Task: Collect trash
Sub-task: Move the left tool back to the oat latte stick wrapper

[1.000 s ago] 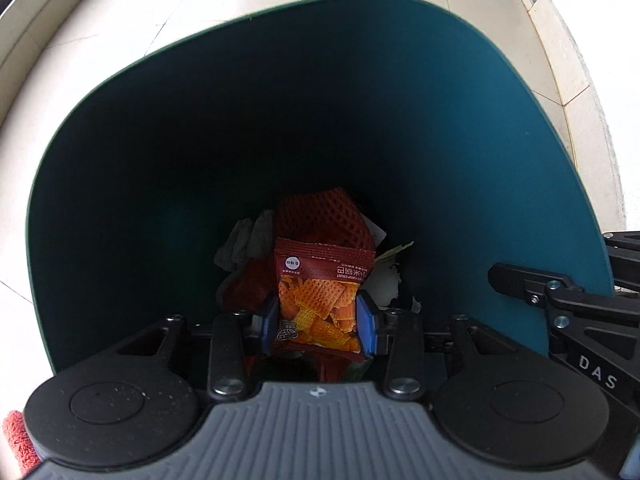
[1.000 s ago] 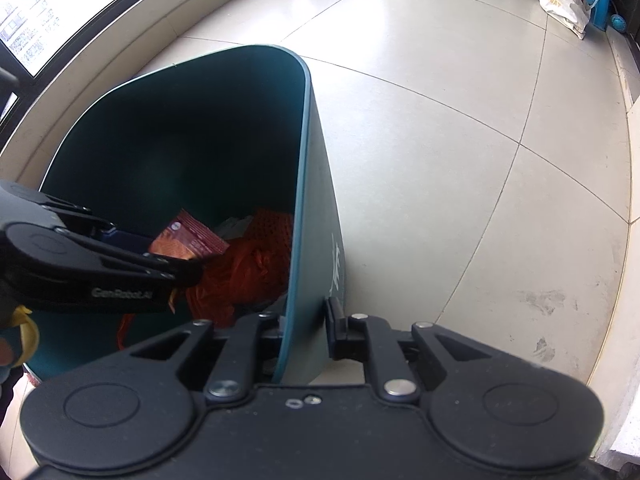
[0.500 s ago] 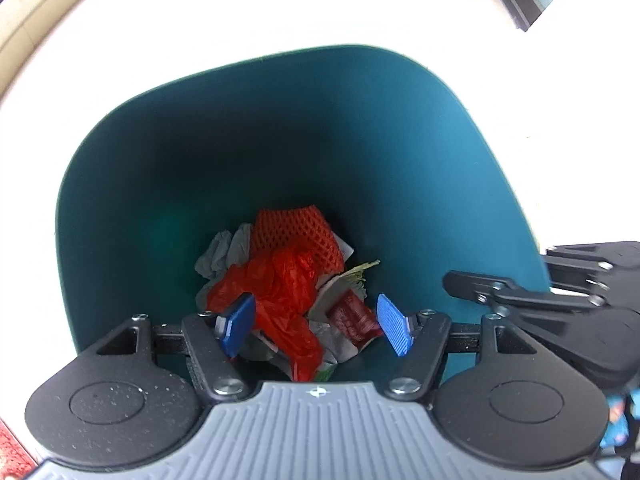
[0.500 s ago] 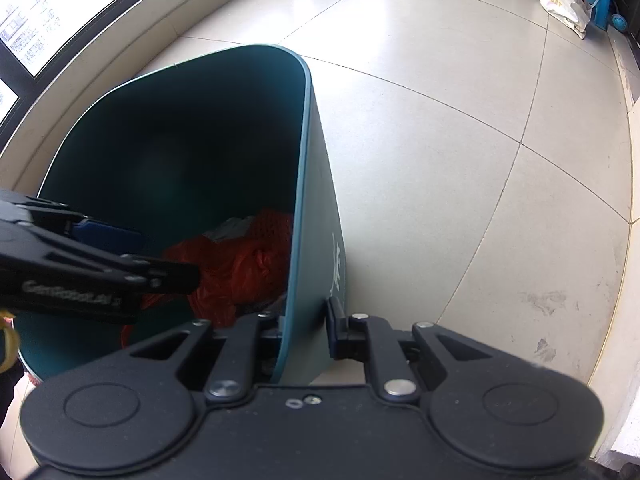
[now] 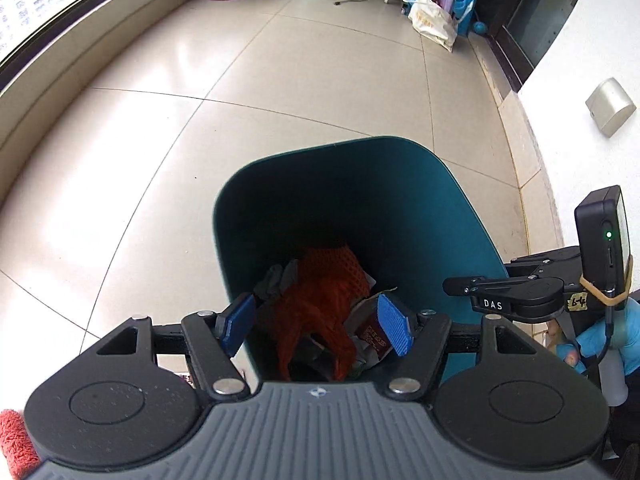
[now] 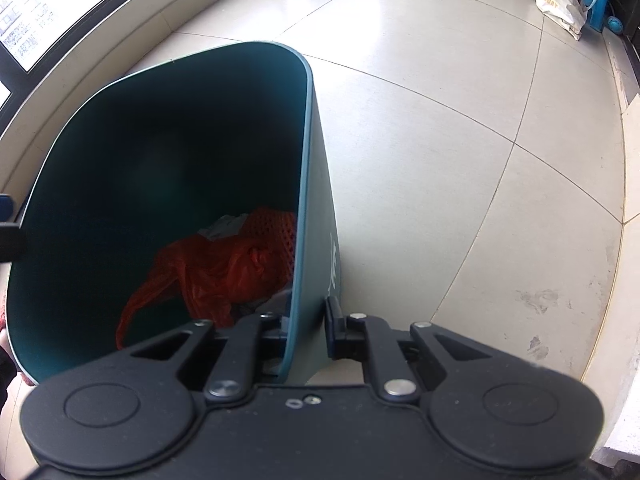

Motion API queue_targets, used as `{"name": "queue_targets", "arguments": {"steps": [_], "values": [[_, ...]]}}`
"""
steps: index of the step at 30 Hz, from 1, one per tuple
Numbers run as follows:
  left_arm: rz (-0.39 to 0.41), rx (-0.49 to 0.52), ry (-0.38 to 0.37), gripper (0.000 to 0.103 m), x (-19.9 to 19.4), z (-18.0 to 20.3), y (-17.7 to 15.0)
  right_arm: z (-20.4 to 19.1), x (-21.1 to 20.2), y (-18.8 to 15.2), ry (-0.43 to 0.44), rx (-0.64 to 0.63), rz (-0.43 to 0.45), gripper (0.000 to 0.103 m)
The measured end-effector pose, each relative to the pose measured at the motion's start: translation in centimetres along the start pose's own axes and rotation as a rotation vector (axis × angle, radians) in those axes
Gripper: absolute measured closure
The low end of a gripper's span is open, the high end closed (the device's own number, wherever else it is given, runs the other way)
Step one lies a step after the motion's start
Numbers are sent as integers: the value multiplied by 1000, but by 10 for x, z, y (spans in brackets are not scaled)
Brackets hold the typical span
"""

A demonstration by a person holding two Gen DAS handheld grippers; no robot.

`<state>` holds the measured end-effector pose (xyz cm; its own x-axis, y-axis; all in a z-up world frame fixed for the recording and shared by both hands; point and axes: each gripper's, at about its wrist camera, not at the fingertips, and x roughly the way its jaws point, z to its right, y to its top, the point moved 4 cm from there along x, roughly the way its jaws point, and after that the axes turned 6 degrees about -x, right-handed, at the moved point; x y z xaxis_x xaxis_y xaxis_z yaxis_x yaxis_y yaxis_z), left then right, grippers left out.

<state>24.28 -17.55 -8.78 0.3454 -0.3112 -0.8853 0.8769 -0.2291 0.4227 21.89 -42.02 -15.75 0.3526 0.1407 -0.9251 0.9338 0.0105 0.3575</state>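
while the left tongs (image 5: pixel 316 326) hang wide apart and empty above the near rim of the teal bin (image 5: pixel 404 200), the trash lies straight below and just ahead of them, down at the bottom of the bin. the right tongs (image 6: pixel 306 332) are pinched narrow on the bin's right wall, one finger inside and one outside, holding it steady. so of the two, the left tongs are the free pair and the nearer to any next piece; no loose trash shows on the floor (image 5: pixel 280 80) around the bin in either view, so i judge the next move calls for turning away from the bin to look for more. inside, a crumpled red plastic bag (image 6: pixel 224 272) sprawls across the near side, a red foam net sleeve (image 5: pixel 336 268) sits behind it toward the far wall, a grey wad (image 5: pixel 278 278) lies to its left, and a dark red snack wrapper (image 5: pixel 374 338) with white scraps rests on the right, under the right blue pad. the heap is low; the bin has plenty of room.
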Motion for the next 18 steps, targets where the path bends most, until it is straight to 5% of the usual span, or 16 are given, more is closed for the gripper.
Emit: {"name": "queue_targets", "arguments": {"steps": [7, 18], "values": [[46, -58, 88, 28, -17, -53, -11, -2, 2, 1, -11, 4, -6, 92], [-18, -271, 172, 28, 32, -138, -37, -5, 0, 2, -23, 5, -10, 93]]}}
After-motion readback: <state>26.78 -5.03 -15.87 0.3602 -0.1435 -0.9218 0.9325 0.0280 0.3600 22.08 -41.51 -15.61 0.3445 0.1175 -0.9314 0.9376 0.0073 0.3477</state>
